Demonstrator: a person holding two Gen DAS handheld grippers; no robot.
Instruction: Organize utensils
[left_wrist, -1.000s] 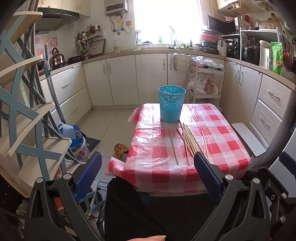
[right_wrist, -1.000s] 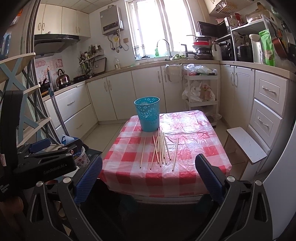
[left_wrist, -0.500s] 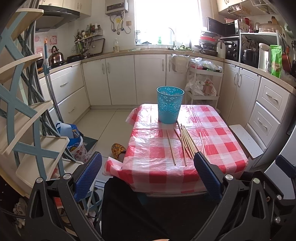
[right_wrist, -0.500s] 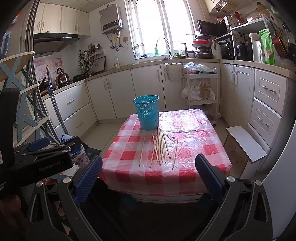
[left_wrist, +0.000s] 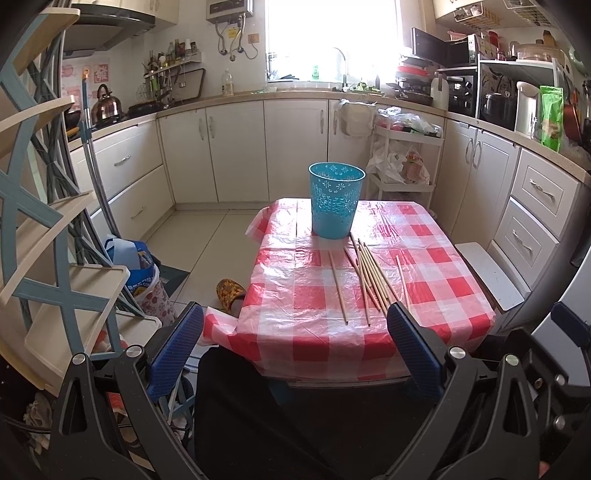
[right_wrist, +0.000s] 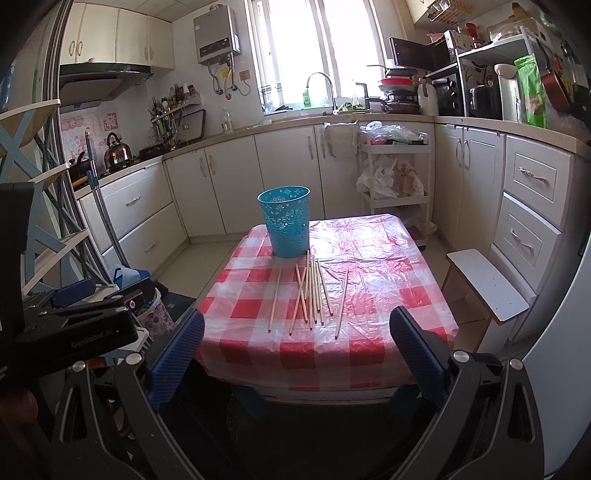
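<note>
A: What changed? Both views have drawn back from the table (left_wrist: 369, 343).

B: The left gripper (left_wrist: 295, 343) and right gripper (right_wrist: 295, 347) hold fingers wide, empty; chopsticks (right_wrist: 314, 295) lie near the bin (right_wrist: 286, 225). Loose sticks may roll when pinched.

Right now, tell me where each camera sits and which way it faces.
Left wrist: on the left gripper, short of the table's near edge, facing the kitchen window; its open blue fingers and a dark-clad leg show.
Right wrist: on the right gripper, same heading; its open fingers and the left gripper's body show.
Both share the blue basket and chopsticks.
</note>
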